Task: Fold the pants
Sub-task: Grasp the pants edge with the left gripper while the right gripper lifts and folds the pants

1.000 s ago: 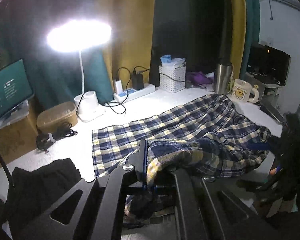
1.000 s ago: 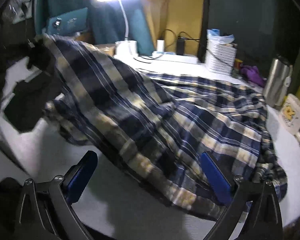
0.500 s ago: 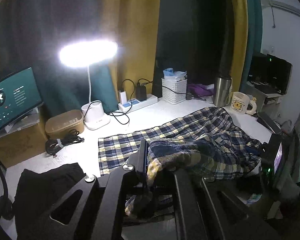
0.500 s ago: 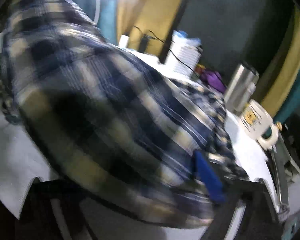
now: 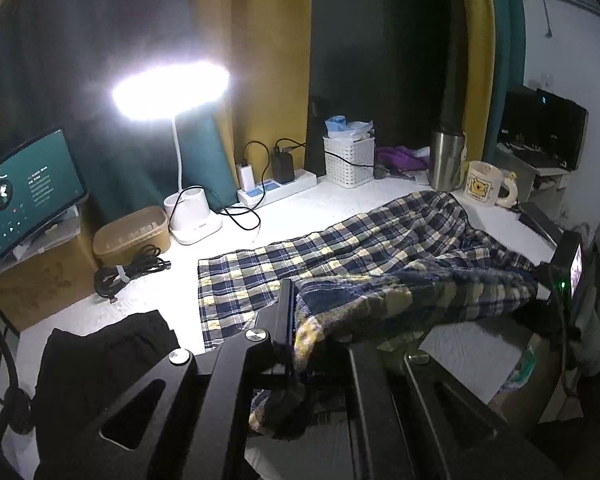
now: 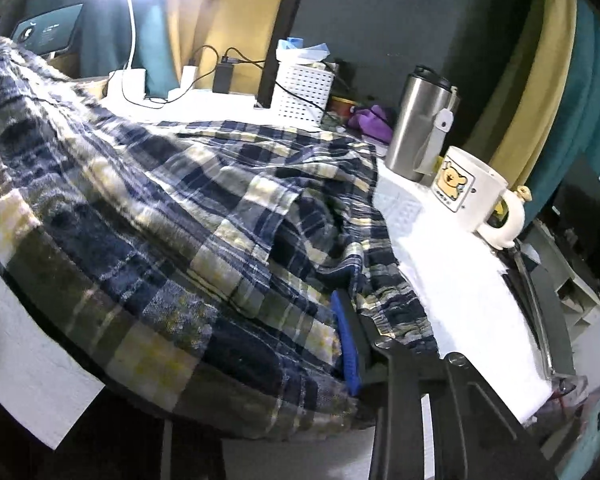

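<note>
Since a second ago the right gripper (image 6: 348, 340) has swung in from open air and now has plaid cloth bunched against its blue pad, though whether it is clamped cannot be told, its other finger being hidden under the fabric. The left gripper (image 5: 300, 320) stays closed on a hem of the pants (image 5: 340, 256), whose far leg lies flat on the white table (image 5: 308, 208) while the near leg hangs lifted between the two grippers. To fold well, both should probably carry the edge level over the flat leg, away from the mug (image 6: 468, 192).
</note>
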The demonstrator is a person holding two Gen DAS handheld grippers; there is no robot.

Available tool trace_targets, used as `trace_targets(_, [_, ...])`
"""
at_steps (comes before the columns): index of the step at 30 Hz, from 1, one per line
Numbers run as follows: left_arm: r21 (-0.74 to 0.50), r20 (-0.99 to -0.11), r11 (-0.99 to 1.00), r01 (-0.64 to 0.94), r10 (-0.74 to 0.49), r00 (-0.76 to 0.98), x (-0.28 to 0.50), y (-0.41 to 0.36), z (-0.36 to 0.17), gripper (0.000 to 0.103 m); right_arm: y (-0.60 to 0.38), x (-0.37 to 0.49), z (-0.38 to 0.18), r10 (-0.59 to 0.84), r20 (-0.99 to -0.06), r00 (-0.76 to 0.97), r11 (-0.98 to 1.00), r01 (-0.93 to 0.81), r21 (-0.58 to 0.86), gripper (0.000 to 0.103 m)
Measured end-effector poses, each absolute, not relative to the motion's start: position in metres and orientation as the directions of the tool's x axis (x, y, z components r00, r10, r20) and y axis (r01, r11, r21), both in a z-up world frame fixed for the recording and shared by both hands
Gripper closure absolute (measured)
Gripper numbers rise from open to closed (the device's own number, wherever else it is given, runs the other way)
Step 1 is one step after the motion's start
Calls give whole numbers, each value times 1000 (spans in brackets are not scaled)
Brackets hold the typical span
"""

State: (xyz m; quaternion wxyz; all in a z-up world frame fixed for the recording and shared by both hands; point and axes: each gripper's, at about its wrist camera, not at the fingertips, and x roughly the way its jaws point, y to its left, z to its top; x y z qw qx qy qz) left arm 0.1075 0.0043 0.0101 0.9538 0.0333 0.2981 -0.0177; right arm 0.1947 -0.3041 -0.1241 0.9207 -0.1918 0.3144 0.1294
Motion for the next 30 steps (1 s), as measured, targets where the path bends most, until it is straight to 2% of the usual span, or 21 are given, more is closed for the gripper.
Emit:
trace_targets(3, [69, -576, 995, 70, -17, 817, 102, -1, 8, 100, -309, 192, -122, 110, -627, 772, 898, -347, -270, 68])
trace_targets(5, [79, -574, 994, 75, -16, 818, 98, -2, 8, 100, -317, 190, -114, 131, -628, 767, 913, -341, -225, 76])
trace_targets(6, [82, -573, 994, 75, -15, 820, 96, -3, 8, 100, -323, 190, -108, 155, -622, 767, 926, -333, -179, 84])
trace_targets(7, [82, -569, 994, 77, -17, 822, 93, -2, 10, 100, -329, 189, -102, 182, -619, 764, 935, -329, -132, 86])
trace_targets(11, [86, -550, 993, 87, -26, 835, 81, -3, 16, 100, -341, 182, -79, 223, -595, 772, 946, -319, -60, 87])
trace_targets(22, [110, -446, 985, 134, -71, 892, 41, -16, 52, 100, -352, 157, -17, 200, -478, 855, 956, -277, -94, 88])
trace_targets(30, [151, -359, 976, 154, -91, 929, 17, -31, 78, 100, -363, 134, 4, 188, -420, 888, 966, -245, -85, 88])
